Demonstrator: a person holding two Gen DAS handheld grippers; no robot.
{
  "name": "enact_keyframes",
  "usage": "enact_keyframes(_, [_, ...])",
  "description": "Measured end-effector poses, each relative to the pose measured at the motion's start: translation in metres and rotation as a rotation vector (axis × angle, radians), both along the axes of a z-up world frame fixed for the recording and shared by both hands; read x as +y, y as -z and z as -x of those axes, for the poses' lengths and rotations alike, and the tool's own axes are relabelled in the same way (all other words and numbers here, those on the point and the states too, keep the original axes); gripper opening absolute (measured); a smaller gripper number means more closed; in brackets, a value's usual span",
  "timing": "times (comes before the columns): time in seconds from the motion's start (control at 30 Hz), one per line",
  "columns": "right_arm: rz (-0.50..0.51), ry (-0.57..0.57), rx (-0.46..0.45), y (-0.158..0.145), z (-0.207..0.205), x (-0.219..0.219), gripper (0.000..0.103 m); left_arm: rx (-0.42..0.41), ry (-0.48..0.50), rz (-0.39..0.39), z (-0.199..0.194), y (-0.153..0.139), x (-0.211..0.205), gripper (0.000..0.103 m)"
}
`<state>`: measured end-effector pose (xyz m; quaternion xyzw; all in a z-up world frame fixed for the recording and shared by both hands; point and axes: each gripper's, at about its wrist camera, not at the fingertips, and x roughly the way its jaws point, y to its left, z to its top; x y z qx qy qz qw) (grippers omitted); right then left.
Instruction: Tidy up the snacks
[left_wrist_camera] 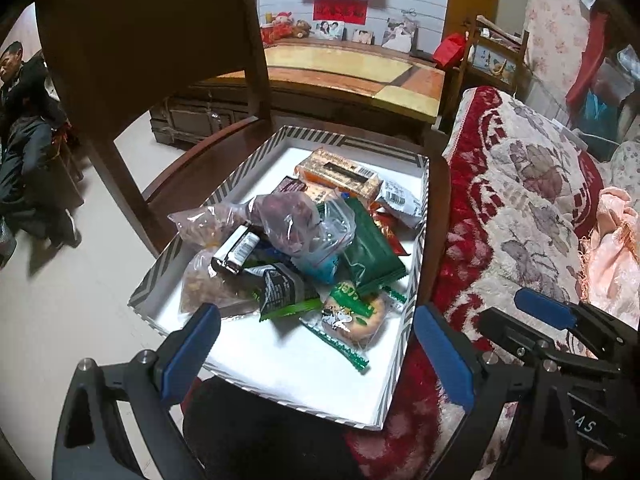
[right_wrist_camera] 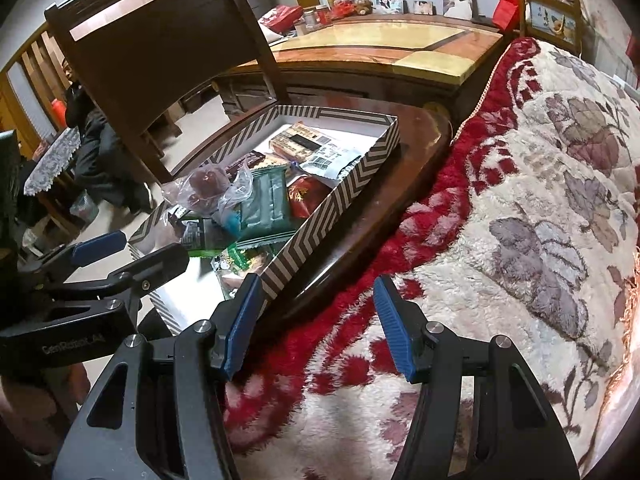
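- Left gripper (left_wrist_camera: pixel 316 352) hangs over the near end of the striped box (left_wrist_camera: pixel 416 248); jaws wide apart, nothing between them.
- Right gripper (right_wrist_camera: pixel 316 324) sits to the right of the box, over the floral blanket (right_wrist_camera: pixel 520 220); jaws apart, empty. Its left pad (right_wrist_camera: pixel 242 320) overlaps the box's near corner in the right wrist view; contact can't be told.
- Snacks are piled in the box, which rests on a dark wooden chair seat (right_wrist_camera: pixel 384 200).
- Visible in the pile: orange carton (left_wrist_camera: pixel 338 172) at the far end, green packet (left_wrist_camera: pixel 370 252), clear bag of dark red pieces (left_wrist_camera: pixel 296 220), bag of nuts (left_wrist_camera: pixel 208 280) partly hidden behind the left pad (left_wrist_camera: pixel 192 340), black-white bar (left_wrist_camera: pixel 236 250), round cracker pack (left_wrist_camera: pixel 354 318).
- Items under the clear bags are buried; labels too small to read.
- Red packet (right_wrist_camera: pixel 304 198) is half covered by the green one.
- Box's near edge is cut off by the left gripper body in the right wrist view.
- Chair back (left_wrist_camera: pixel 152 40) blocks much of the room behind.
- Seated person (left_wrist_camera: pixel 24 140) at far left, cropped by the fisheye rim.
- Low cabinet (left_wrist_camera: pixel 340 72) with photo frames behind; details blurred.
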<state>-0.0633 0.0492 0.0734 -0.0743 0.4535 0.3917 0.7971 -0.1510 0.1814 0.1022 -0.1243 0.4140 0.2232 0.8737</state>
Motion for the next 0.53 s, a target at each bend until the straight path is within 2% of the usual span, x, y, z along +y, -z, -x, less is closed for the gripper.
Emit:
enact_keyframes(0.37, [-0.004,0.008,0.009,0.001,-0.003,-0.005,0.058,-0.057,0.042,-0.042,0.001,-0.007,-0.01,0.099])
enact_keyframes(0.53, [-0.007,0.025,0.024,0.002,-0.006,-0.012,0.058,-0.055,0.055,-0.051,0.0,-0.009,-0.015,0.099])
